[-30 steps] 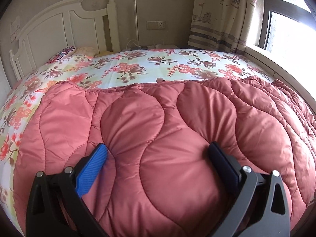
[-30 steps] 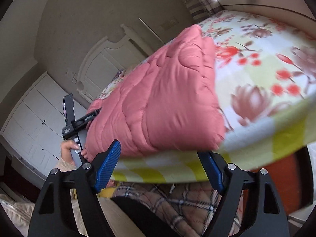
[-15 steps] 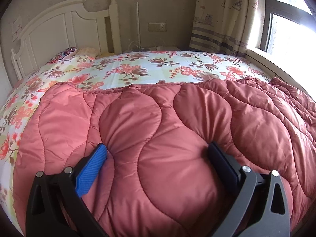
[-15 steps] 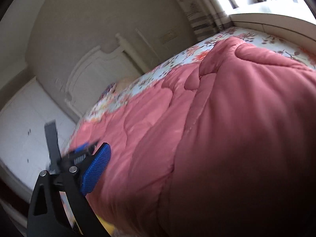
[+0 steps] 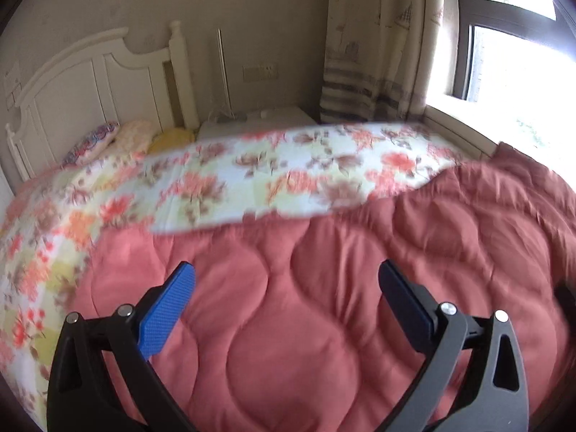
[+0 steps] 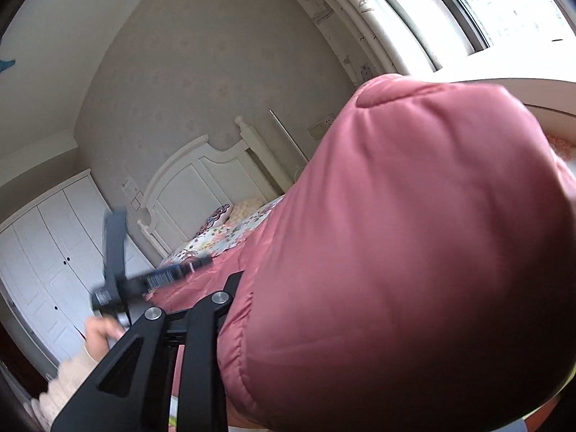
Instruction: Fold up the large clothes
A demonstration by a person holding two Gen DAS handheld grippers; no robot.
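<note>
One pink quilted garment [image 5: 324, 306] lies on the bed [image 5: 234, 180] over the flowered sheet. It seems already doubled, so I judge the folding about half done; more folds remain. The left gripper [image 5: 284, 284] has its jaws wide open above the padding, gripping nothing. The right gripper [image 6: 230, 288] is closing its jaws on a thick bunch of this garment.

Your pink quilted comforter [image 5: 306, 324] lies spread over the foot end of the bed [image 5: 216, 180], well short of the headboard, its wavy stitching puffed into soft lobes. On the window side, a thick bunch of it [image 6: 414, 252] appears lifted, though blur hides the edge.
</note>
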